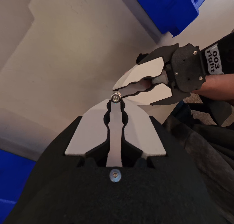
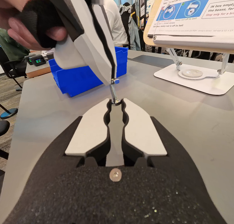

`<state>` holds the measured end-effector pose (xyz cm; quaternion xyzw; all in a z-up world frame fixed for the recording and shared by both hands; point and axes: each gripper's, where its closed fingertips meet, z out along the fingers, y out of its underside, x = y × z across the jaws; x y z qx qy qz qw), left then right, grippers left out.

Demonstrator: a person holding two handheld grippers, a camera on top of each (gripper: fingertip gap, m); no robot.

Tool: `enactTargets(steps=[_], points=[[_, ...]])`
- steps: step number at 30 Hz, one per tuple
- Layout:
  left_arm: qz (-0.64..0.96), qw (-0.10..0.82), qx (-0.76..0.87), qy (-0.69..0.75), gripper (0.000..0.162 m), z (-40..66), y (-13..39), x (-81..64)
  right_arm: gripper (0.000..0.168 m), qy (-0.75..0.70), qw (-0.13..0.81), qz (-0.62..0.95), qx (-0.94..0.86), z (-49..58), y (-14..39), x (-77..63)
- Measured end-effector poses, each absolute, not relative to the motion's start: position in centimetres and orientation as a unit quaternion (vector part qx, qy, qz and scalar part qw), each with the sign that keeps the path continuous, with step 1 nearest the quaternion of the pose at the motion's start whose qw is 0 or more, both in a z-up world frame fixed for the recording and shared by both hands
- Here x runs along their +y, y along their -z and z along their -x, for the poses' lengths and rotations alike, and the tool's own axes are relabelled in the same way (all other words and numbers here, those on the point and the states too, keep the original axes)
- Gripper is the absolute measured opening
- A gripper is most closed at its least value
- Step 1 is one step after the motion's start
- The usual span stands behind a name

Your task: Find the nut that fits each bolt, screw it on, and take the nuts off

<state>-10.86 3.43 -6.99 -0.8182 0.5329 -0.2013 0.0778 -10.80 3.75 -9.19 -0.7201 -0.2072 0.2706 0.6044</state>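
A silver bolt [image 2: 114, 92] hangs upright above the grey table [image 2: 171, 123]. My left gripper [image 1: 115, 101] is shut on the bolt's hex head [image 1: 115, 98]; in the right wrist view it [image 2: 113, 79] comes down from the upper left onto the head [image 2: 115, 81]. My right gripper [image 2: 115, 101] is shut on a nut [image 2: 115, 103] at the lower end of the thread. In the left wrist view it [image 1: 117, 91] reaches in from the right, and the nut [image 1: 116, 92] shows just beyond the head.
A blue bin [image 2: 82, 78] stands on the table behind the bolt. It fills the top right of the left wrist view [image 1: 164, 9], and another blue bin [image 1: 12, 173] shows at lower left. A white stand [image 2: 189, 77] bearing an instruction sheet is at the right. People and chairs are beyond the table. The grippers are tip to tip, or close to it.
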Motion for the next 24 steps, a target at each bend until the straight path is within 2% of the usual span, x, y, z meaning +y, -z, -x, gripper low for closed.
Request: enactTargets(steps=[14, 24], points=[[0.831, 0.081, 0.492, 0.246, 0.014, 10.7, 7.1, 3.3, 0.014, -0.212, 0.631, 0.718, -0.204, 9.9, 8.7, 3.9], [0.705, 0.110, 0.656, 0.244, 0.013, 11.3, 7.8, 2.6, 0.014, -0.267, 0.607, 0.716, -0.219, 10.6, 9.0, 3.2]])
